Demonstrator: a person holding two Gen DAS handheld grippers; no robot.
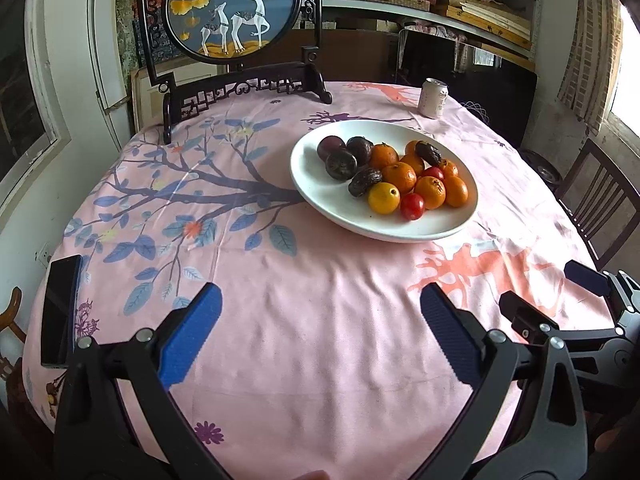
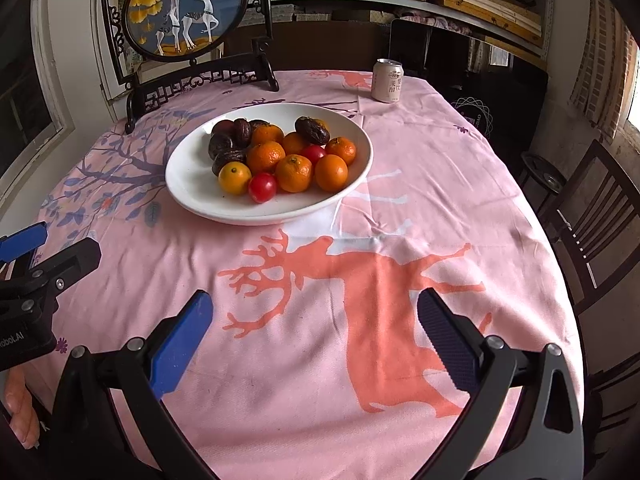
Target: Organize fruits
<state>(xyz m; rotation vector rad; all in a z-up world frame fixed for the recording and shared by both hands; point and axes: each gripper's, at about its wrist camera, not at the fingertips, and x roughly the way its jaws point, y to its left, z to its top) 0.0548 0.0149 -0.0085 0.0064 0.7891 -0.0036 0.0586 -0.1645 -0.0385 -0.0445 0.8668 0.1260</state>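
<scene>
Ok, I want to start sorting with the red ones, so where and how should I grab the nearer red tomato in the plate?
Take the red tomato across its round middle, coming down from above on the near side. It sits at the pile's front edge, with bare white plate before it. A yellow fruit and an orange crowd its sides, so probably set the right gripper fingers front to back.

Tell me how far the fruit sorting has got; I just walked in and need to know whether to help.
Nothing looks done: the oranges, red tomatoes and dark wrinkled fruits lie mixed in the wide white ceramic bowl. Nothing is in hand: the left gripper and right gripper are open and empty above the pink tablecloth. All the sorting remains.
</scene>
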